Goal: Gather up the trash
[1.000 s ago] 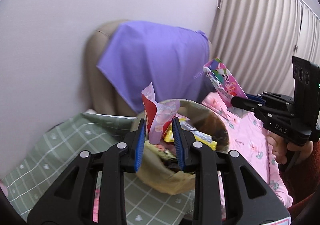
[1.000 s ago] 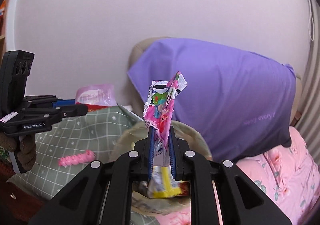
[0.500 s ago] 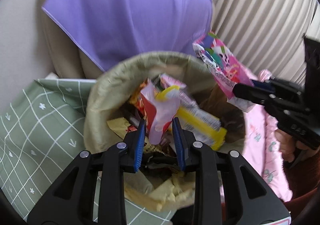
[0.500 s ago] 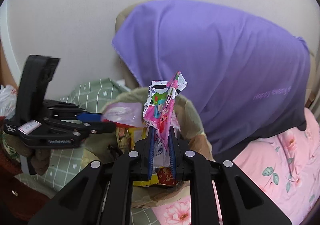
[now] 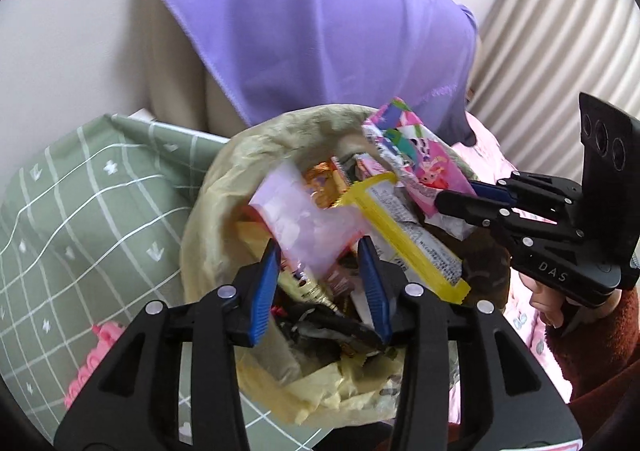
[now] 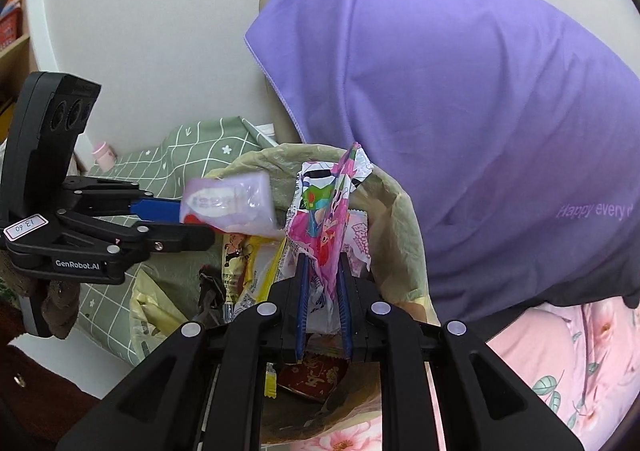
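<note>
- Left wrist view: the left gripper (image 5: 320, 283) is hanging over the trash bag (image 5: 208, 219) with its blue jaws parted wide, and the pale pink wrapper (image 5: 300, 227) is lying loose between them, blurred, seemingly dropping free rather than being pinched.
- Beyond the jaws, inside the bag's mouth, a yellow-edged packet (image 5: 412, 239) and other crumpled wrappers are piling up; the pink wrapper is sitting on top of that heap.
- The right gripper (image 6: 322, 283) is pressing its jaws narrowly on the cartoon-printed wrapper (image 6: 328, 219), holding it by its lower part while the rest is standing up over the far rim of the bag.
- Both wrappers are looking thin, light and crinkly, probably slick, so a firm pinch on a flat edge is likely suiting them better than a grab at the puffed middle.
- Behind the bag a purple cloth (image 6: 440, 91) is draping over a chair; beside the bag a green checked cover (image 5: 80, 211) is spreading.
</note>
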{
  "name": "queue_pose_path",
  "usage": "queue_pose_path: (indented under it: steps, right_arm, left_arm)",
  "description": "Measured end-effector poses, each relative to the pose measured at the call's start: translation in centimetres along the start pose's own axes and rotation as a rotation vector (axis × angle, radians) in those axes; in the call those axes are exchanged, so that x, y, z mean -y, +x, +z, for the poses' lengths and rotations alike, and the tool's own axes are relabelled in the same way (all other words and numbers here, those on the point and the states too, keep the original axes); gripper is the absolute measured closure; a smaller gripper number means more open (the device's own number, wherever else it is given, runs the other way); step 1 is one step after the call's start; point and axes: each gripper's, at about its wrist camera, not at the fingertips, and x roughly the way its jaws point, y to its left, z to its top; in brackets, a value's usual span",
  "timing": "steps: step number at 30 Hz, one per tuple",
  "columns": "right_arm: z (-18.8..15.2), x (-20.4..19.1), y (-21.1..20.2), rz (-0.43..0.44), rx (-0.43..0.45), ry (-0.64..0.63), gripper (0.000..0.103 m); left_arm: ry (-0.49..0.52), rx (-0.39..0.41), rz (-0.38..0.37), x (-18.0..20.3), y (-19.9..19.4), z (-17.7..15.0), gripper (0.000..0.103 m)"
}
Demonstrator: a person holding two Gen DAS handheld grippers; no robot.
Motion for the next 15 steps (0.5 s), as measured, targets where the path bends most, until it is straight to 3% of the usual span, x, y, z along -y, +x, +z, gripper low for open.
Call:
queue_pose_path:
  steps: [4,10,15]
  right_arm:
    - [-0.3,0.2,-0.1,-0.002,-0.004,0.033,0.087]
    - [-0.9,-1.5,-0.6,-0.027,-0.009,0.059,0.058]
    - [-1.9,-3.7,-1.8,-0.136,0.026,0.088,0.048]
  left_arm:
    - [-0.014,0.009,0.001,-0.5,-0.7,-0.3,0.059]
    - [-0.039,0.064,-0.021,-1.6,-3.0,-1.3,0.038]
    - [-0.079,0.136,-0.002,-2.9,-6.7,-3.6,0.023]
